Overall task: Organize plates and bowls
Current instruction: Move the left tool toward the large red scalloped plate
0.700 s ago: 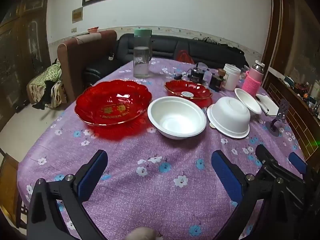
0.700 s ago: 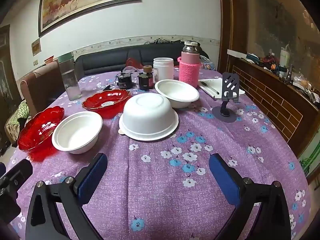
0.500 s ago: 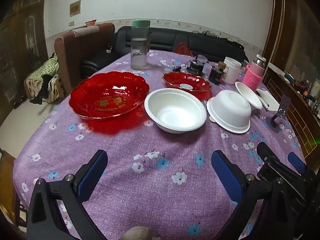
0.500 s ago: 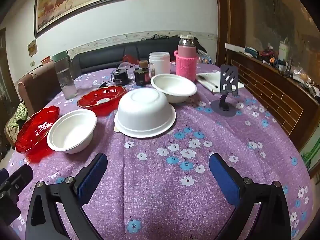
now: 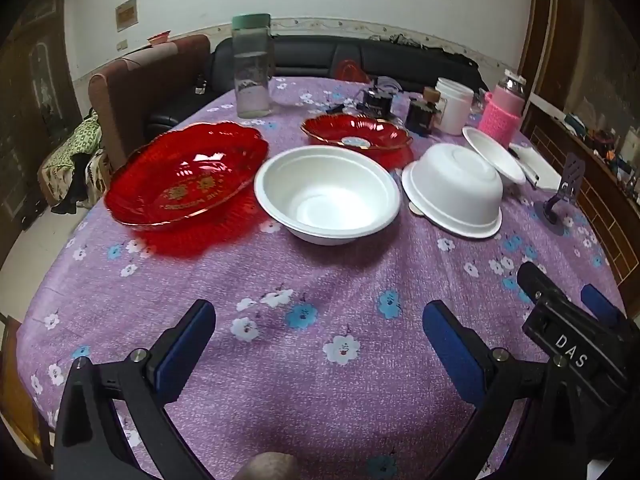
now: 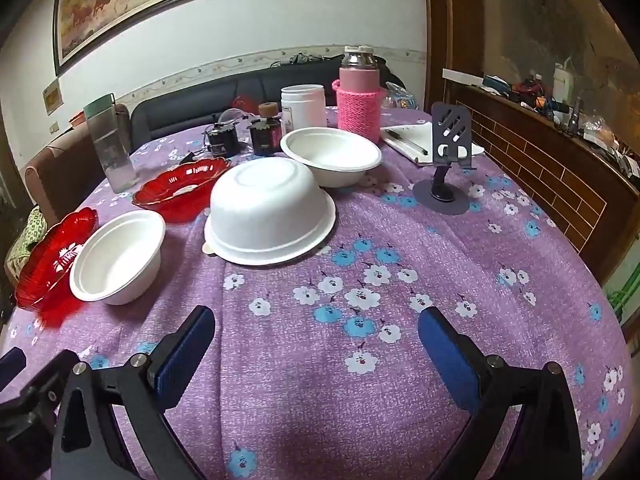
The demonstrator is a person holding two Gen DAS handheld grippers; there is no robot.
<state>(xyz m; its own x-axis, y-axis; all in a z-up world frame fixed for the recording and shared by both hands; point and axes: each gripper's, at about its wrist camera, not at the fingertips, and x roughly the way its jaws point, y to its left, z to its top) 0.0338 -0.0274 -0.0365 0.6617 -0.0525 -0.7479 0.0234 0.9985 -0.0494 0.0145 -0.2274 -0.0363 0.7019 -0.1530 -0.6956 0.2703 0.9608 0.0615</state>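
Note:
On the purple flowered tablecloth [image 5: 320, 360] stand a large red plate [image 5: 186, 174], a smaller red plate [image 5: 356, 136], an upright white bowl [image 5: 326, 194], an upturned white bowl [image 5: 456, 190] and a third white bowl [image 5: 492, 152] behind it. The right wrist view shows the same upturned white bowl [image 6: 270, 210], the far white bowl [image 6: 332, 154], the near white bowl [image 6: 118, 256] and both red plates [image 6: 182, 188] [image 6: 54, 258]. My left gripper [image 5: 318, 340] is open above bare cloth, short of the dishes. My right gripper [image 6: 316, 344] is open too, nothing between its pads.
At the back stand a clear jar with a green lid [image 5: 252, 68], a white tub [image 6: 302, 108], a flask in a pink knitted sleeve [image 6: 358, 96], small dark bottles [image 6: 264, 128] and a notepad with pen [image 6: 416, 138]. A phone stand [image 6: 446, 160] is at the right. A chair [image 5: 148, 84] flanks the table's left.
Both views have drawn slightly nearer to the dishes, which sit lower and larger in frame. Both grippers stay open; no dish has moved.

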